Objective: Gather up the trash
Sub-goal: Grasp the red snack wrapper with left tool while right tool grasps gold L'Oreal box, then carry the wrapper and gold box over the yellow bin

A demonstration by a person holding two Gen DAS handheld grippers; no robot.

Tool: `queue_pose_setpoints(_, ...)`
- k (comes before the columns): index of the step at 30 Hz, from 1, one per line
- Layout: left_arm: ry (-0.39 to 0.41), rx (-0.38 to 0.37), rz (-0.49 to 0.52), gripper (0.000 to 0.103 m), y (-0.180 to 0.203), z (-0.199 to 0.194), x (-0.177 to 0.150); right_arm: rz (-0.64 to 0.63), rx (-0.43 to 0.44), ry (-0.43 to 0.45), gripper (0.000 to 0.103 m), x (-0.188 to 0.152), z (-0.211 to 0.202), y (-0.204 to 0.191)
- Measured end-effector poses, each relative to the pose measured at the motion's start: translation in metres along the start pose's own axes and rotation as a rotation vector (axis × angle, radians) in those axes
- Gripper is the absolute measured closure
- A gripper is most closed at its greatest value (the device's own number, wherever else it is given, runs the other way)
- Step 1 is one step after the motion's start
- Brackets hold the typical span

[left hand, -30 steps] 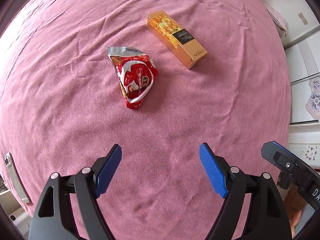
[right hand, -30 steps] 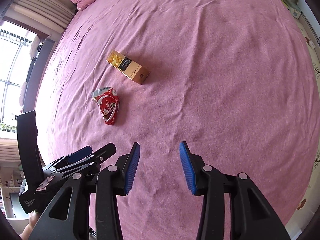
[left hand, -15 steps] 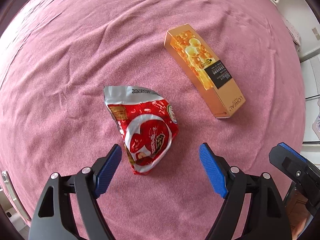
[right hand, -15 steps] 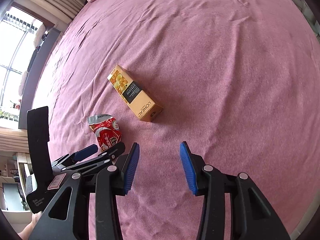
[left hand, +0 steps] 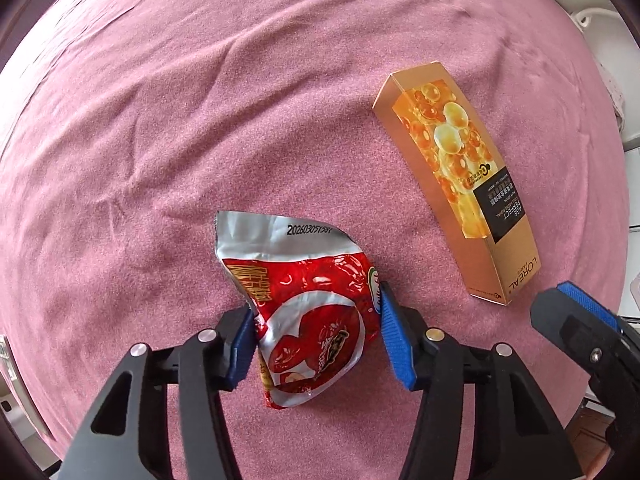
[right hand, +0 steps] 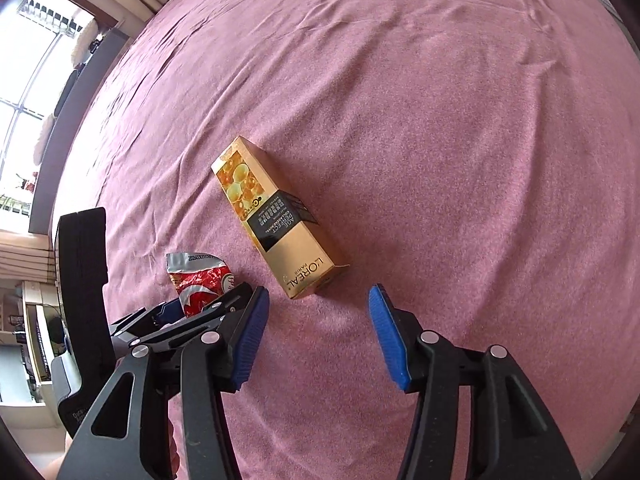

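Note:
A crumpled red and silver snack wrapper (left hand: 308,312) lies on the pink bedspread (left hand: 200,120). My left gripper (left hand: 316,328) has closed in on it, both blue pads touching its sides. A gold L'Oreal carton (left hand: 456,184) lies flat to the wrapper's right. In the right wrist view the carton (right hand: 276,220) lies just ahead of my open, empty right gripper (right hand: 316,320), and the wrapper (right hand: 200,284) shows at the left between the left gripper's fingers (right hand: 224,304).
The pink bedspread (right hand: 440,100) fills both views. A window and curtains (right hand: 36,80) stand at the far left of the right wrist view. The bed's edge and white furniture (left hand: 616,80) lie at the right.
My left gripper moved forward over the wrapper and narrowed its jaws onto it. My right gripper moved forward toward the gold carton and opened wider.

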State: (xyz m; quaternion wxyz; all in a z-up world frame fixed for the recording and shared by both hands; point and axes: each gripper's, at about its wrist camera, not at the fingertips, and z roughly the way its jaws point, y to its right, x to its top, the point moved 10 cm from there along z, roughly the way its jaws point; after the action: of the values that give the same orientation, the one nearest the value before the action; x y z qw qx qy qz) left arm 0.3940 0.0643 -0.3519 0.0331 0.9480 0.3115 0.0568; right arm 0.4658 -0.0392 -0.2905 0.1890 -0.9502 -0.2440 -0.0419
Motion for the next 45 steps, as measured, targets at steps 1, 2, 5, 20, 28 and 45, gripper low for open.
queue_pose_setpoints(1,0.002,-0.006,0.004,0.052,-0.003,-0.003,-0.003,-0.013,-0.006,-0.001,0.05,0.003,0.003,-0.002)
queue_pose_setpoints(2,0.003,-0.015,0.005,0.054,-0.004,-0.004,-0.004,-0.026,-0.015,0.0,0.05,0.006,0.005,-0.004)
queue_pose_setpoints(5,-0.004,-0.035,-0.006,0.057,-0.009,-0.009,-0.011,-0.056,-0.043,-0.002,0.05,0.015,0.014,-0.008)
queue_pose_setpoints(20,-0.056,-0.083,-0.062,0.059,-0.045,-0.005,0.004,-0.106,-0.074,-0.135,0.049,0.036,0.071,-0.041)
queue_pose_setpoints(28,-0.048,-0.105,-0.077,0.065,-0.054,-0.009,0.014,-0.084,-0.055,-0.129,0.063,0.028,0.068,-0.041)
queue_pose_setpoints(45,-0.113,-0.104,0.163,0.07,-0.03,-0.038,-0.121,0.224,0.043,-0.144,0.063,-0.188,-0.002,0.016)
